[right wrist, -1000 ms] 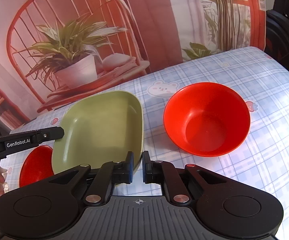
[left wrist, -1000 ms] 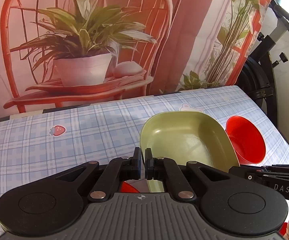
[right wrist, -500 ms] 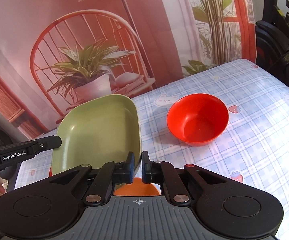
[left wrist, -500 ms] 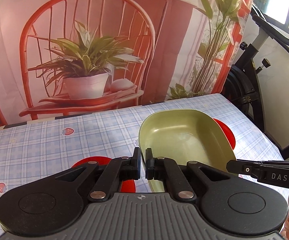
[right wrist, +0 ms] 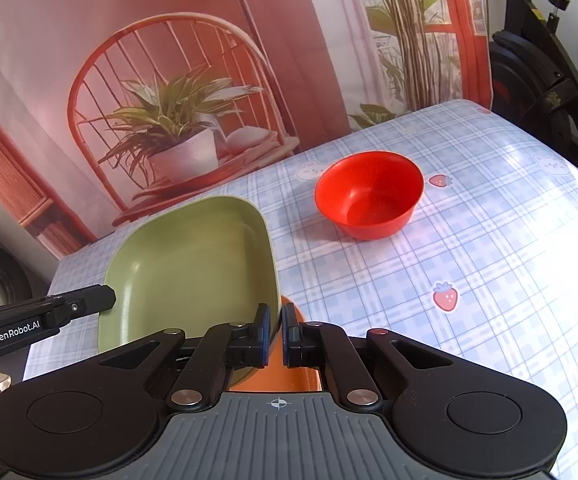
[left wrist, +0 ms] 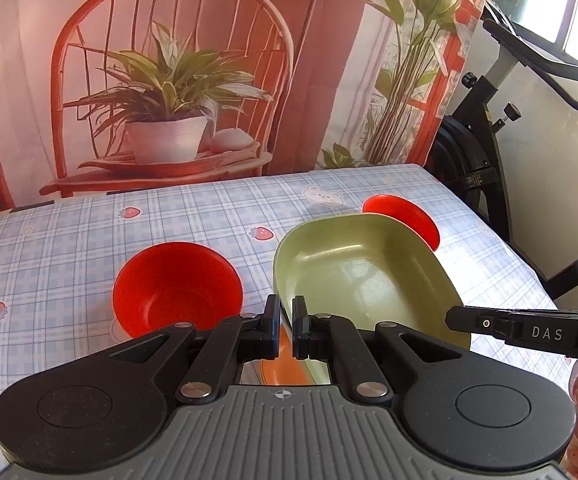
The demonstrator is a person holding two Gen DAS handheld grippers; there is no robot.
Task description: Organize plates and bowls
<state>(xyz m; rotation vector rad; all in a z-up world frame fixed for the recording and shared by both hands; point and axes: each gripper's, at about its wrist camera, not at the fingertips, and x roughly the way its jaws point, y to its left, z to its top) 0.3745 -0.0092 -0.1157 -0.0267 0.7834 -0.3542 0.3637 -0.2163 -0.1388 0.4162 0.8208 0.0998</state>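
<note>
green plate [left wrist: 363, 272] lifted, carried nearer, over orange dish [right wrist: 289, 376]

Our left gripper [left wrist: 285, 328] has two black fingers on flat black linkage arms, each arm pinned with silver round-headed screws. Behind them sit two broad black rounded housings, each with a shallow circular recess, and between those a grey ribbed plate bearing a small white crosshair mark. Our right gripper [right wrist: 275, 334] is built alike; its inner pad shows a blue edge, and one screw on its right linkage looks reddish. Seen from the other camera, each gripper's black side bar carries white lettering: "DAS" on the right one, "GenRobot.AI" on the left.
</note>
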